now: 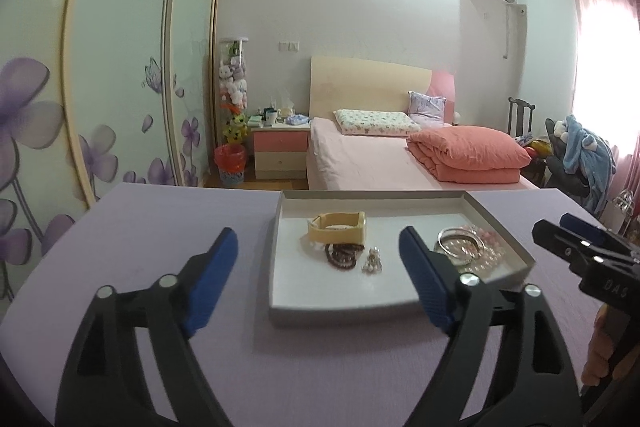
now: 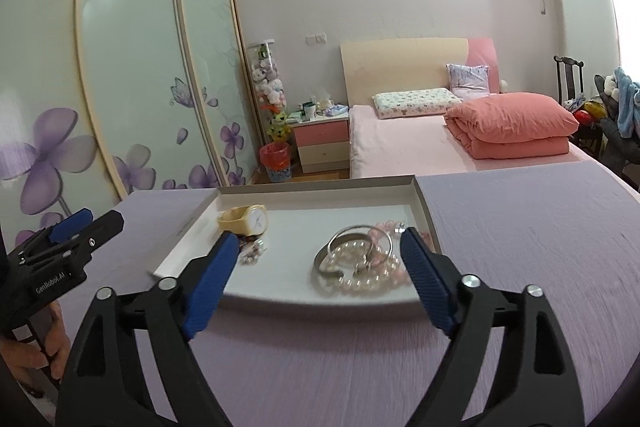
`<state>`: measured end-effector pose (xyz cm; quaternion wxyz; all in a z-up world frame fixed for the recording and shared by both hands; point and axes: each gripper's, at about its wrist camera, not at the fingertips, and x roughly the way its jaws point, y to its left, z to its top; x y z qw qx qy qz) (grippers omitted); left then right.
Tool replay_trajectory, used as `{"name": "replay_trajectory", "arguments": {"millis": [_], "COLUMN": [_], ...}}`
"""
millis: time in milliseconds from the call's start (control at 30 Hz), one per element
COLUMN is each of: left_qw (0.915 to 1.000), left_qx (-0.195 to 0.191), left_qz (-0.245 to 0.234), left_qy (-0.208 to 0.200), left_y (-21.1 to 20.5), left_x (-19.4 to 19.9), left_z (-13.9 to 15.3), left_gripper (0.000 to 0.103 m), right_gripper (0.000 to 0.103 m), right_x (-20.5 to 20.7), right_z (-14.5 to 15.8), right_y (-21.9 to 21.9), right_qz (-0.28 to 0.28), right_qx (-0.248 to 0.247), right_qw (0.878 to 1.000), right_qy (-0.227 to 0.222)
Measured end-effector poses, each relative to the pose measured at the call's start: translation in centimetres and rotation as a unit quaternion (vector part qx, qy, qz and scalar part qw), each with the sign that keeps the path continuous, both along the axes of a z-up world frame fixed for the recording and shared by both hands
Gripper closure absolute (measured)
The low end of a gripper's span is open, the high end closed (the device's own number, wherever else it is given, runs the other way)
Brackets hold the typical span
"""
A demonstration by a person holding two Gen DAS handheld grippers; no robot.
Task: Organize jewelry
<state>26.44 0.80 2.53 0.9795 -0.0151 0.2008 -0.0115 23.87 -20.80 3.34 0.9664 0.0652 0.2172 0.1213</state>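
Jewelry was seen gathered in the white tray on the purple surface; both hand-held grippers, left and right, were held wide, empty; task judged nearly finished.

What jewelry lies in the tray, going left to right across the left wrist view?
Yellow watch and, just below it, the dark bead bracelet → small silver earrings → silver bangles → pink bead bracelet, all inside the white tray. The pearl strand overlaps the bangles, so I leave it out.
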Motion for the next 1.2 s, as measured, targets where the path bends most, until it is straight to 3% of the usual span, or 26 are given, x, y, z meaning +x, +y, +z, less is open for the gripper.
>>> {"name": "replay_trajectory", "arguments": {"millis": [200, 567, 800, 1200], "left_qw": [0.9996, 0.9995, 0.9996, 0.9995], "left_qx": [0.014, -0.001, -0.02, -0.019], "left_qz": [-0.006, 0.002, 0.009, 0.003], "left_qy": [-0.025, -0.032, -0.018, -0.026], "left_y": [-0.3, 0.3, 1.0, 0.6], "left_x": [-5.1, -11.4, -12.6, -13.5], "left_z": [0.3, -0.9, -2.1, -2.1], "left_gripper": [0.004, 0.004, 0.004, 0.004], "right_gripper": [0.005, 0.002, 0.002, 0.002], "right_x": [-3.9, -8.7, -10.6, -11.2], "right_z": [0.3, -0.6, -1.6, -1.8], "right_y": [0.1, 0.0, 0.1, -0.1], "right_qz": [0.004, -0.01, -0.029, -0.031], "right_qx": [0.006, -0.014, -0.021, -0.02], "right_qw": [1.0, 0.999, 0.999, 0.998], "right_qy": [-0.01, -0.028, -0.036, -0.041]}}
